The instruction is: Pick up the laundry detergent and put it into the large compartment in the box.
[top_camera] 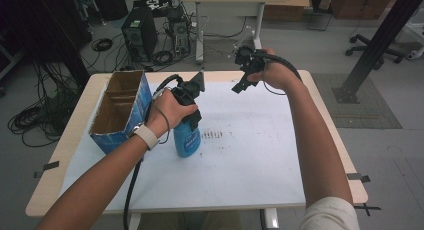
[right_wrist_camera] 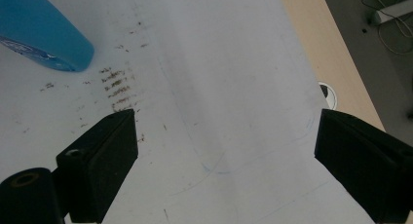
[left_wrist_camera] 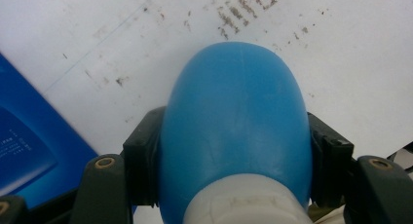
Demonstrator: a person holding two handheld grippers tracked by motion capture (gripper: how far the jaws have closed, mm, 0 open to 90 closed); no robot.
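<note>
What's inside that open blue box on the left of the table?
The blue box shows brown cardboard walls and what look like inner dividers near its far end. No contents show. Its floor and near corner are hidden by its own front wall.

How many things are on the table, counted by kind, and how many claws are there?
Blue bottle: 1, held in the left claw
Open cardboard box with blue outer sides: 1
Claws: 2, the right claw open above the white table sheet
Total: 4
</note>
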